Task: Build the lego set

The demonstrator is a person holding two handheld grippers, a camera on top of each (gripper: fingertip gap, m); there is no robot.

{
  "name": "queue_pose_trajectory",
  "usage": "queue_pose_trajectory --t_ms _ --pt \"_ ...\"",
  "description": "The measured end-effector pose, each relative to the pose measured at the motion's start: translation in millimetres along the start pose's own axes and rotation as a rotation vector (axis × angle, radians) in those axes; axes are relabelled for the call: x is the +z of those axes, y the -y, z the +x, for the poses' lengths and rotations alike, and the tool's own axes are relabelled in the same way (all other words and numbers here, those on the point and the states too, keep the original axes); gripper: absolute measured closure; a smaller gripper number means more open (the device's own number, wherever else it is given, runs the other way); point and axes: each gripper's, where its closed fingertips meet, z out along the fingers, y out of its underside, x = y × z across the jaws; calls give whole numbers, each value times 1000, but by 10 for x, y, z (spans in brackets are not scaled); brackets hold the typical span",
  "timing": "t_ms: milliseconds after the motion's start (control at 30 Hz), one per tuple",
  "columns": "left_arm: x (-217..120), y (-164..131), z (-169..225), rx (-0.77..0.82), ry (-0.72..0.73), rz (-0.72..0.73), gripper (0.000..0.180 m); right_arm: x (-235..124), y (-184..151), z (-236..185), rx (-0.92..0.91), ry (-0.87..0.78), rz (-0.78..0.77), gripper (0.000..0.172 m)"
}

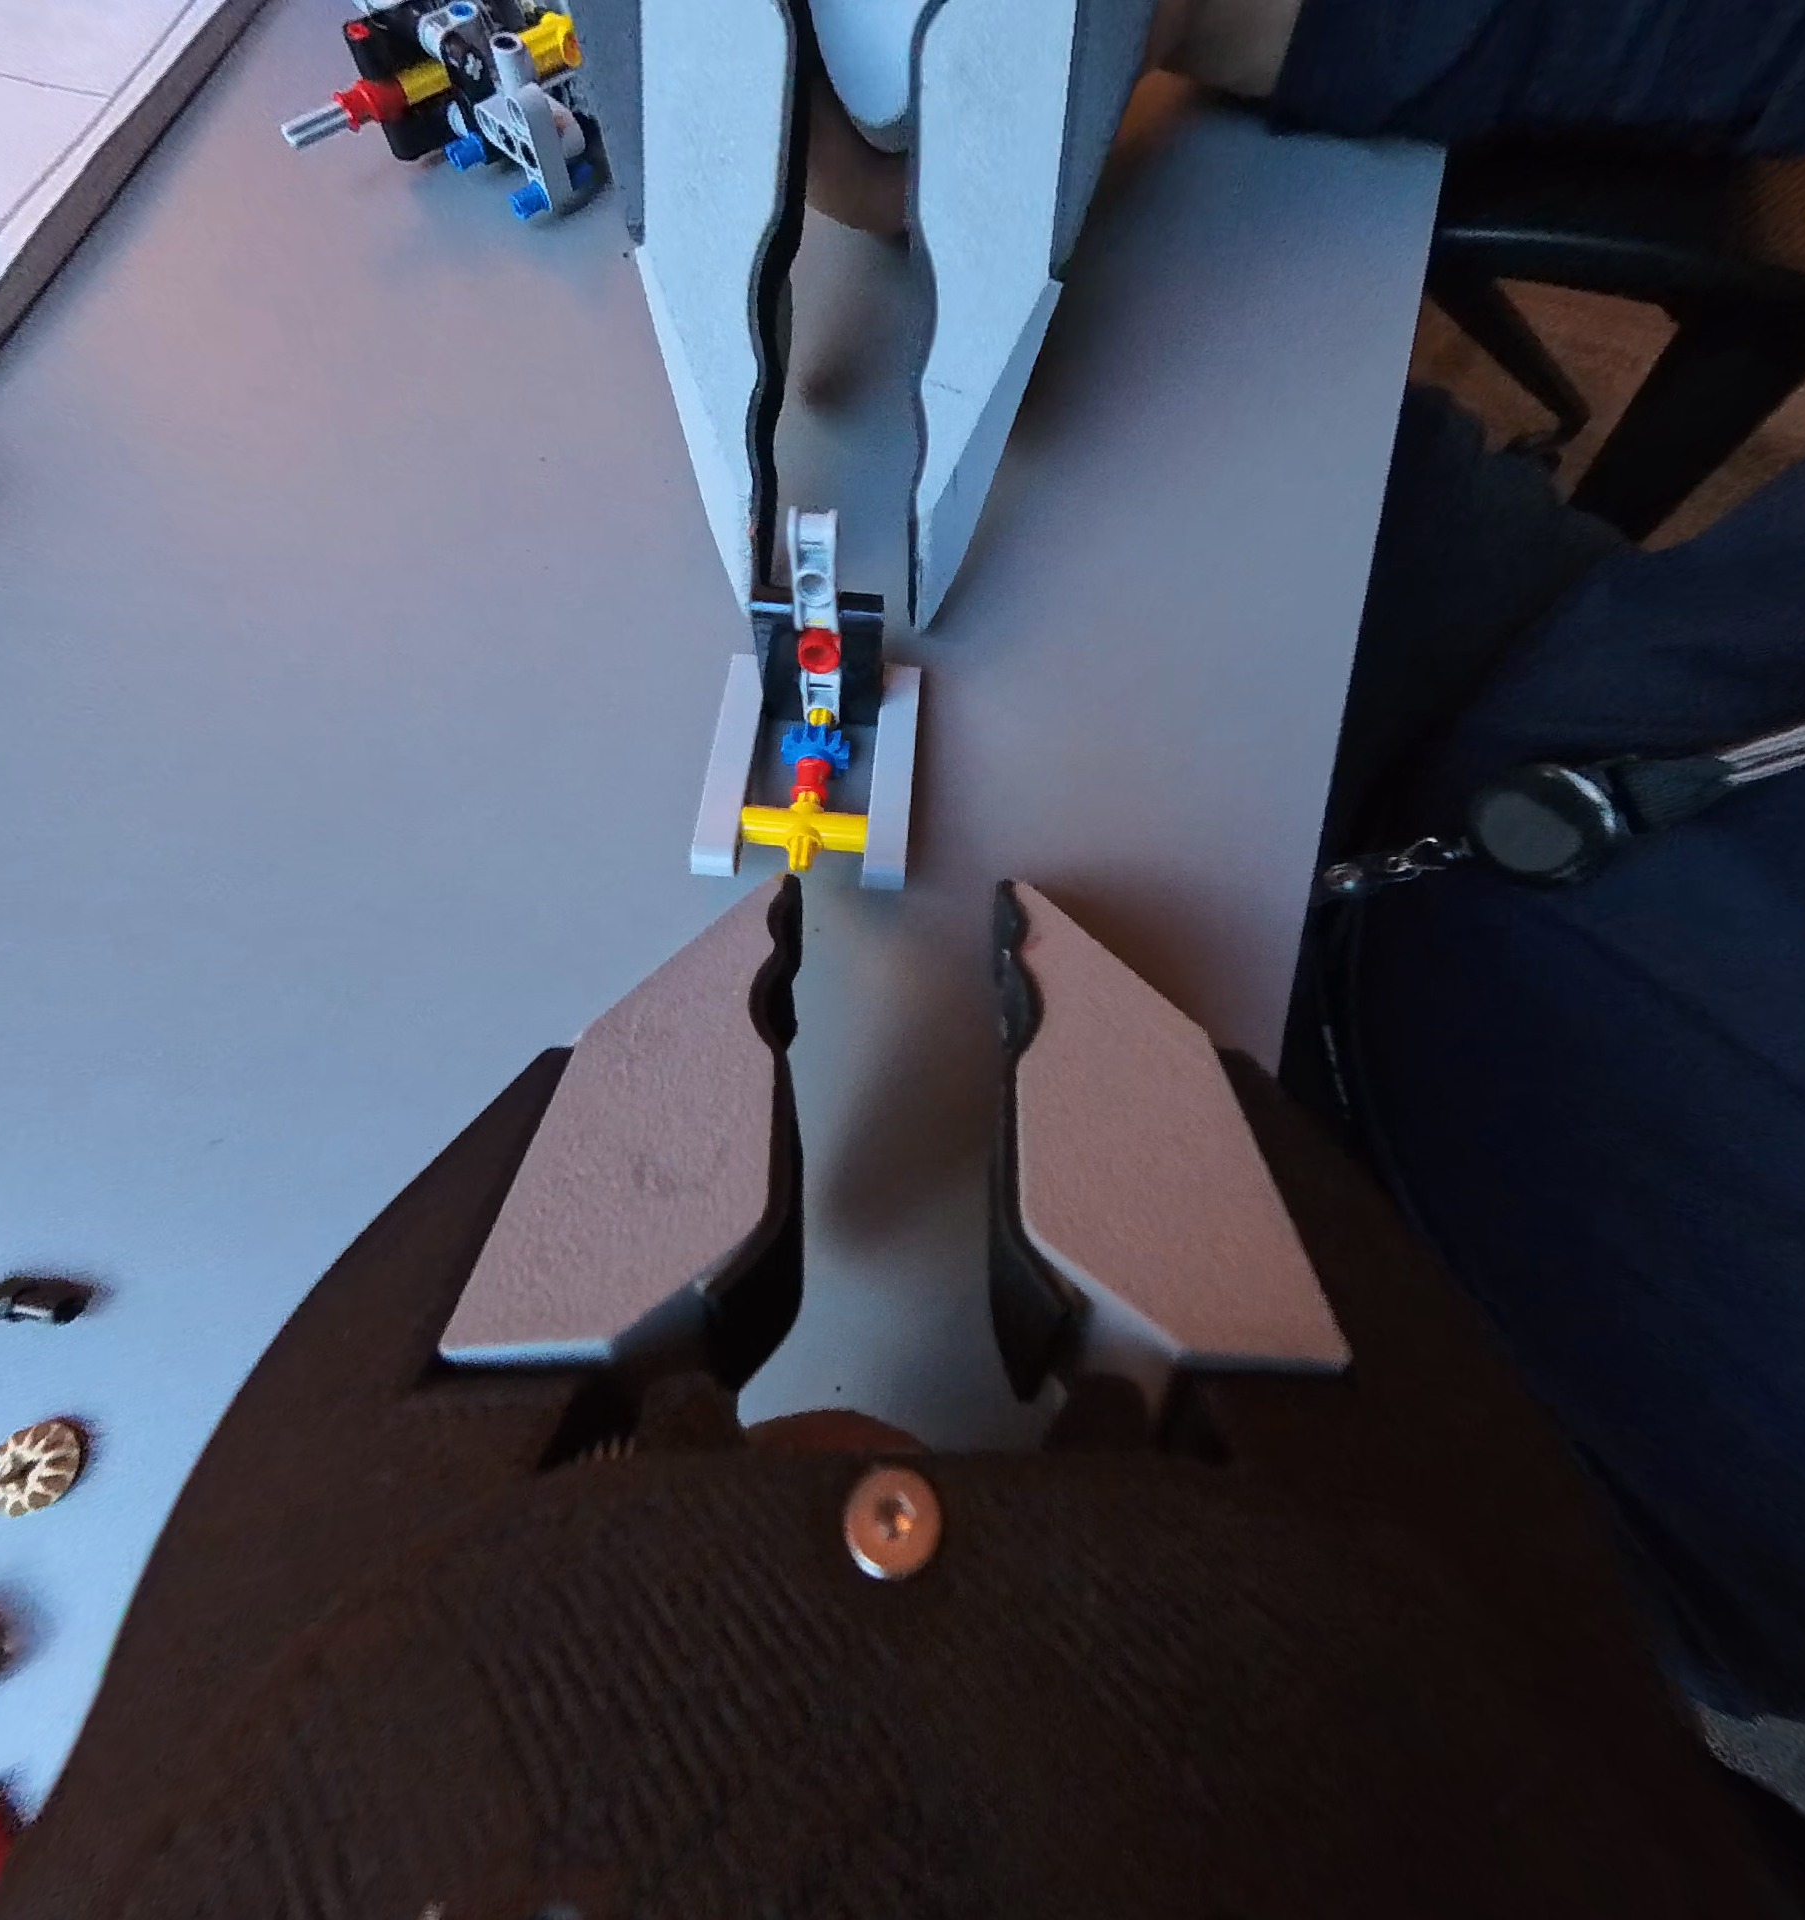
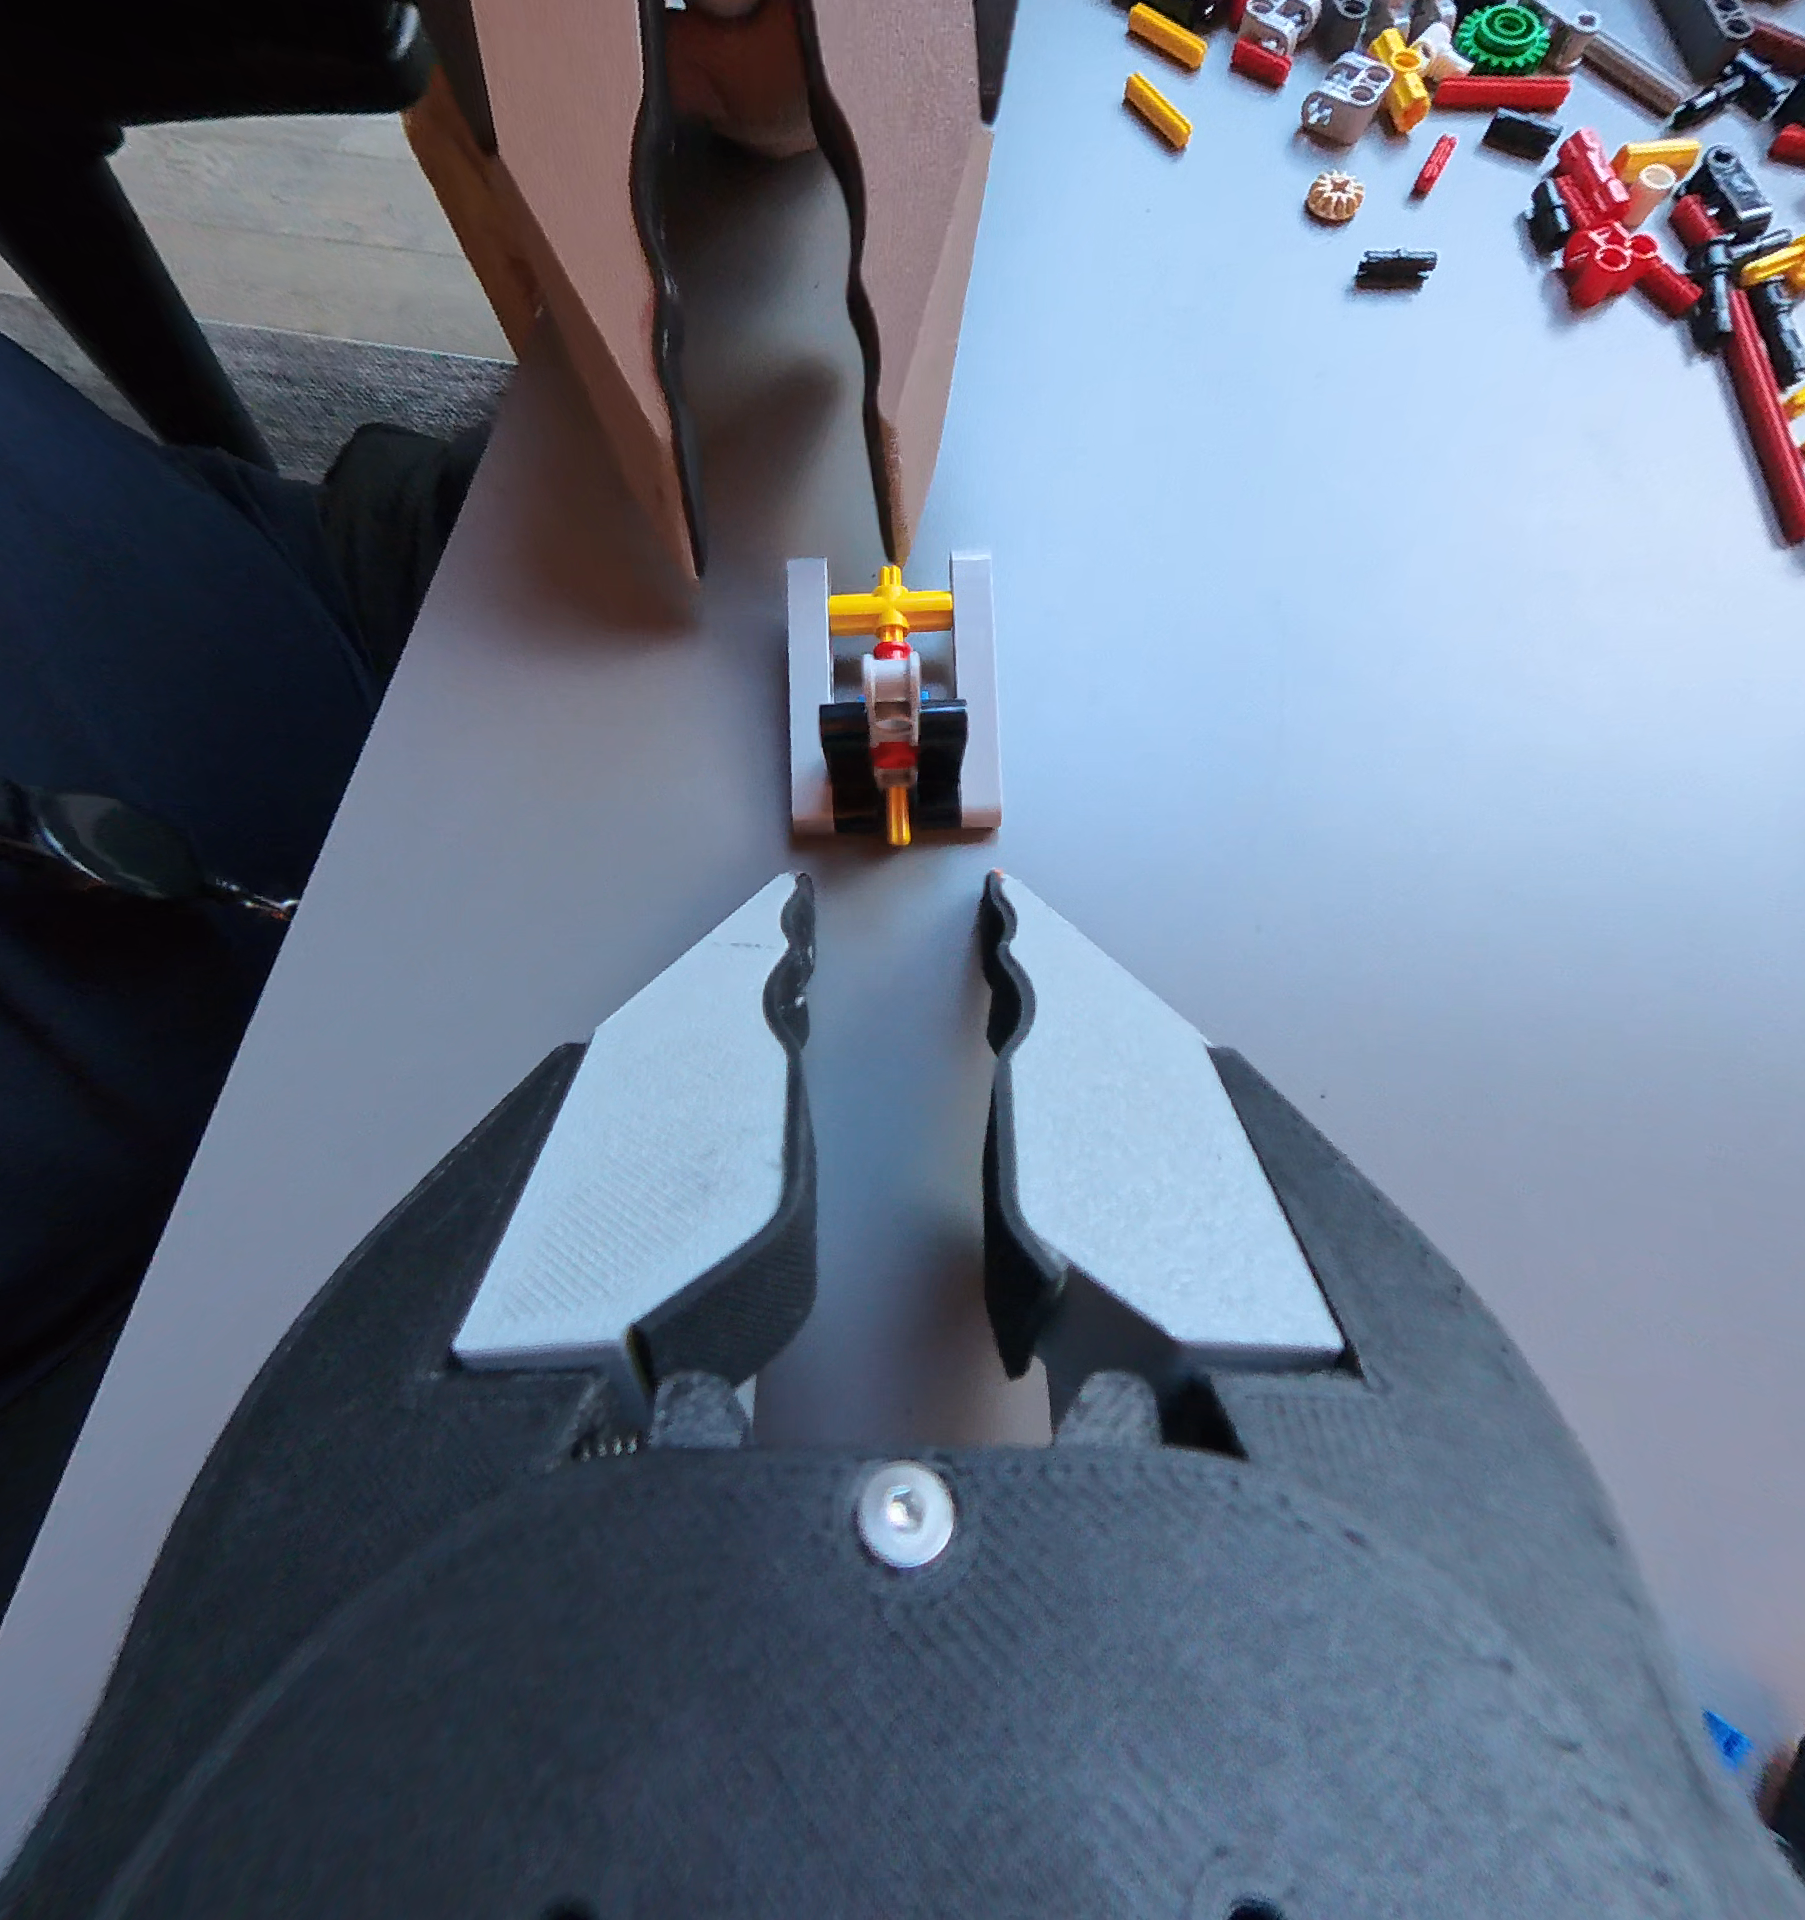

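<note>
Your left gripper [image 1: 896, 883] has its jaws parted with nothing but bare grey table [image 1: 358, 727] between them; the pads press on nothing. Just ahead of its fingertips, very close but apart from them, sits the small brick assembly [image 1: 810, 748]: two pale grey beams lying parallel, a yellow cross piece [image 1: 802, 828] bridging the near end, then a red bush, a blue gear [image 1: 815, 748] and a black block with a light grey upright connector at the far end.

Your right gripper [image 2: 898, 881] is likewise spread apart and holds nothing. The same assembly [image 2: 893, 707] lies just ahead of its tips, the black block and a yellow axle [image 2: 898, 816] facing it, a small strip of table between.

Both grippers lie low and nearly level over the table near its edge, pointing straight at each other with the assembly between them. In the left view the right gripper's tips stand at the far end of the assembly, one finger close beside the black block; whether it touches cannot be told.

Farther off, a second built assembly [image 1: 472, 83] stands at the left view's far corner, and a heap of loose parts [image 2: 1656, 156] lies to the right in the right view. A tan gear [image 1: 33, 1465] and a black pin [image 1: 20, 1301] lie beside your left gripper. A dark-clothed person sits at the table edge, a black badge reel [image 1: 1542, 821] hanging. No readable writing shows.
</note>
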Motion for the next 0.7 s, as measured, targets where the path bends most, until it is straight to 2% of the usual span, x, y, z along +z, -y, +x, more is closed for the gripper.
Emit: queue_pose_trajectory --t_ms 333,533,700 --pt "-26 7 21 51 -54 14 157 1 -6 -9 -13 -3 -2 138" --pt "-59 48 41 171 -38 54 178 -5 -1 -19 4 22 2 136" --pt "-96 111 -11 252 -3 108 180 -29 -14 -10 22 45 6 136"
